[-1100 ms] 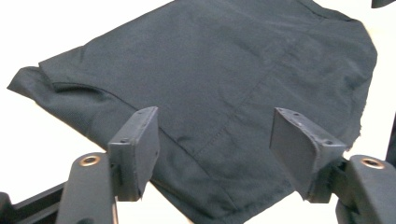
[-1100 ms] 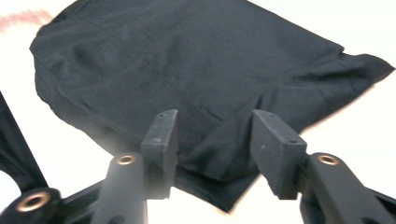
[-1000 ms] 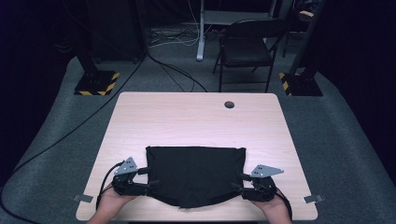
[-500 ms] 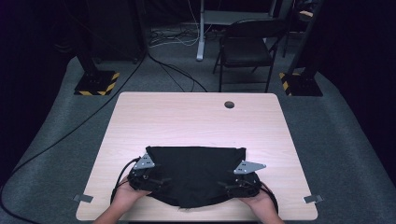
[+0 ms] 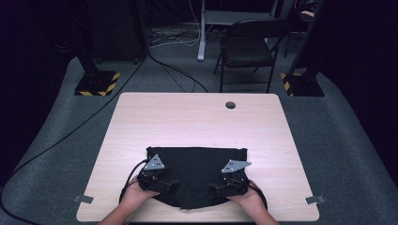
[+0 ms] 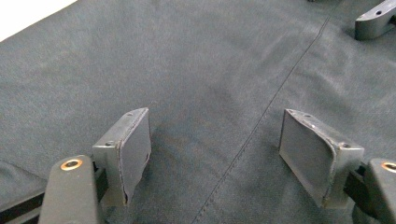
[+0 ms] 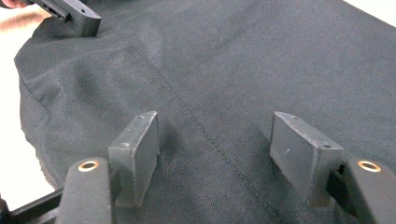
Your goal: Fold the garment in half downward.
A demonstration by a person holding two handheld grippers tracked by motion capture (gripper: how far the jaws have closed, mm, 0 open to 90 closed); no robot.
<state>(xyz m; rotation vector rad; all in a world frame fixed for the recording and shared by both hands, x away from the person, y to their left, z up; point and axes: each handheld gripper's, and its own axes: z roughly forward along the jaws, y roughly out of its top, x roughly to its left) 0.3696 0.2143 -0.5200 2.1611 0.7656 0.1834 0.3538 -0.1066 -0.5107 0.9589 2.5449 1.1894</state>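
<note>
Black cloth (image 5: pixel 195 176) lies spread flat at the near edge of the counter (image 5: pixel 197 122), its rounded lower hem almost at the counter's front lip and its straight upper edge running across roughly mid-depth. Both of the person's hands come in from the bottom of the high view, each holding a tool low over the cloth's near part: the left hand (image 5: pixel 136 194) with the left tool (image 5: pixel 171 183) toward the cloth's left side, the right hand (image 5: pixel 246 199) with the right tool (image 5: pixel 217 187) toward its right side, the two pointing inward at each other and well apart. A grey three-cornered plate sits on top of each. In the left gripper view, the left tool (image 6: pixel 215 144) has its jaws spread wide, nothing between them, both pads resting on or just above the fabric, with a stitched seam (image 6: pixel 261 121) running diagonally between them; a jaw of the other tool shows at the upper right corner. In the right gripper view, the right tool (image 7: pixel 215 149) is likewise spread wide and holding nothing, its pads down at the fabric either side of the seam (image 7: pixel 196 126), and the cloth's curved edge meets bare counter at the left. Farther along, the pale wood counter has a round cable hole (image 5: pixel 230 105) near its far edge. Beyond the counter, a dark folding chair (image 5: pixel 248 47) stands on the grey carpet, with stand bases marked in yellow and black stripes (image 5: pixel 96 84) to either side.
</note>
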